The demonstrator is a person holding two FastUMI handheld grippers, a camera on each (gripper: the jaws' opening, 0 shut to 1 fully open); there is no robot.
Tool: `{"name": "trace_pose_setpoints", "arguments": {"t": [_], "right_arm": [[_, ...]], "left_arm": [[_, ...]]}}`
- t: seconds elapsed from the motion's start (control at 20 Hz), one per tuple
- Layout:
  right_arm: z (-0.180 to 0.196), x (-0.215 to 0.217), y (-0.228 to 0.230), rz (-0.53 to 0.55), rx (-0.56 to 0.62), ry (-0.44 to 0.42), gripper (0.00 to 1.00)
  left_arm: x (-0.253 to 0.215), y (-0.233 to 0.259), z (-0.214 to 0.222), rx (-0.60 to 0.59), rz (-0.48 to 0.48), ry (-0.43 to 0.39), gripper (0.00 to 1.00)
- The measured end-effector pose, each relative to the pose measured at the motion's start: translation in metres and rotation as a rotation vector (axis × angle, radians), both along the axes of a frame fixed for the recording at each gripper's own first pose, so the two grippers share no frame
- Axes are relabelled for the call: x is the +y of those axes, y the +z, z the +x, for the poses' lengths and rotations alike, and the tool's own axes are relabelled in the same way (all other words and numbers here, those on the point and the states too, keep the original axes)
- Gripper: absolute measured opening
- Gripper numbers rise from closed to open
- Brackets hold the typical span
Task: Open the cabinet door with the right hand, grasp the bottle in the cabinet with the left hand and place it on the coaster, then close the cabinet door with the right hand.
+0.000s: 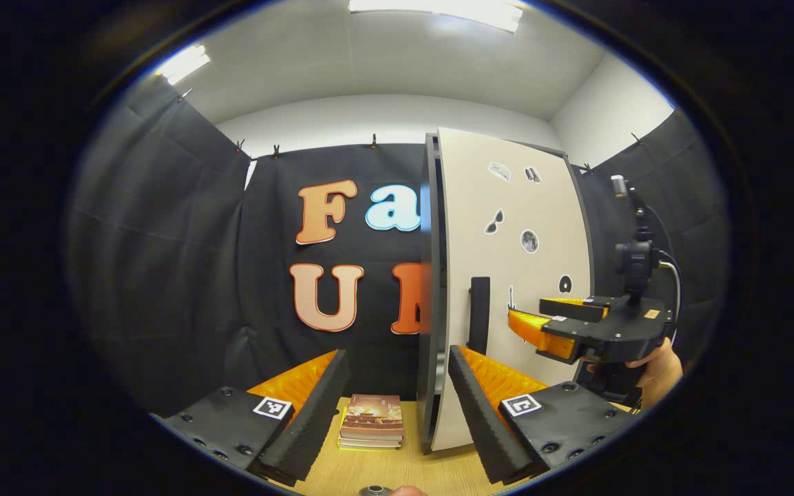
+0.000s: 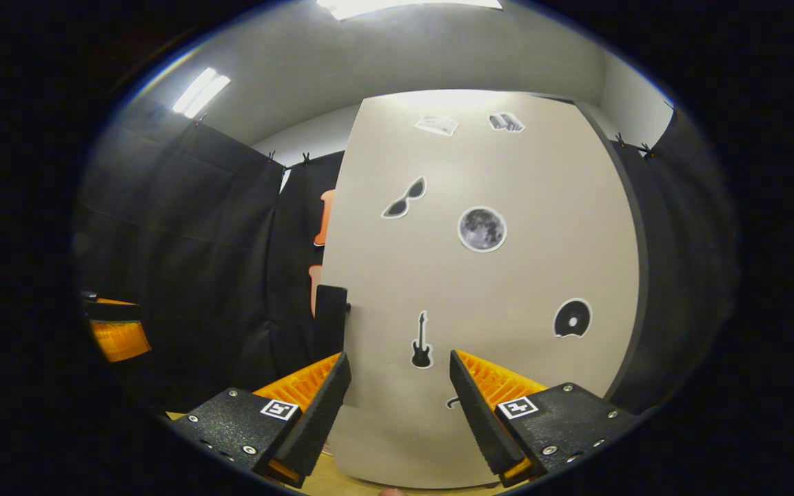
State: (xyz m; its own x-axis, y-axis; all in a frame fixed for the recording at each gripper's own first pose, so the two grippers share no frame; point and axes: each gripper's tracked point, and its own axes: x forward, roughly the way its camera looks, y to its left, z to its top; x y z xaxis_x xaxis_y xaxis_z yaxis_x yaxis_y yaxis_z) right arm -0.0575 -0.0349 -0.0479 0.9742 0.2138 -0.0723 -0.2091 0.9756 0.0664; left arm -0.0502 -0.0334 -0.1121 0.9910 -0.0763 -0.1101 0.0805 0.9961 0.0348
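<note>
A: Where does the handle [image 2: 331,317] lie from the right tongs [image 2: 397,406]?

B: Upright on the cabinet door's [image 2: 493,289] left edge, just left of them; they stand spread, empty.

A: And the left tongs [image 1: 397,406]?

B: Spread too, farther left; the bottle is hidden behind the closed door.

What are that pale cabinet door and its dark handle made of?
The cabinet door looks like painted or laminated board: a flat, matte beige face with a dark edge, carrying stickers. The handle seems to be matte black plastic or coated metal; its plain dull surface leaves that open.
</note>
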Motion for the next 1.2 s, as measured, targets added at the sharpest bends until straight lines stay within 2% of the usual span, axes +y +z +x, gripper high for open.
{"name": "trace_pose_setpoints", "arguments": {"t": [0.2, 0.4, 0.55, 0.75, 0.95, 1.1, 1.2], "right_arm": [[-0.052, -0.045, 0.038, -0.003, -0.016, -0.038, 0.89], [-0.105, -0.088, 0.079, -0.023, -0.039, -0.078, 0.9], [-0.137, -0.117, 0.109, -0.031, -0.06, -0.121, 0.91], [-0.175, -0.154, 0.147, -0.065, -0.107, -0.184, 0.93], [-0.205, -0.17, 0.173, -0.09, -0.136, -0.211, 0.94], [-0.216, -0.177, 0.186, -0.111, -0.155, -0.227, 0.94], [-0.221, -0.179, 0.19, -0.109, -0.163, -0.236, 0.94]], "left_arm": [[-0.016, 0.022, 0.008, -0.006, -0.047, -0.035, 0.95], [-0.023, 0.061, 0.003, -0.064, -0.037, -0.036, 0.94], [-0.018, 0.087, 0.005, -0.113, -0.021, 0.01, 0.95], [-0.018, 0.108, 0.015, -0.127, -0.01, 0.031, 0.94], [-0.007, 0.134, 0.022, -0.127, -0.053, 0.056, 0.94], [-0.002, 0.148, 0.024, -0.149, 0.014, 0.076, 0.92], [-0.013, 0.146, 0.025, -0.142, 0.009, 0.06, 0.93]]}}
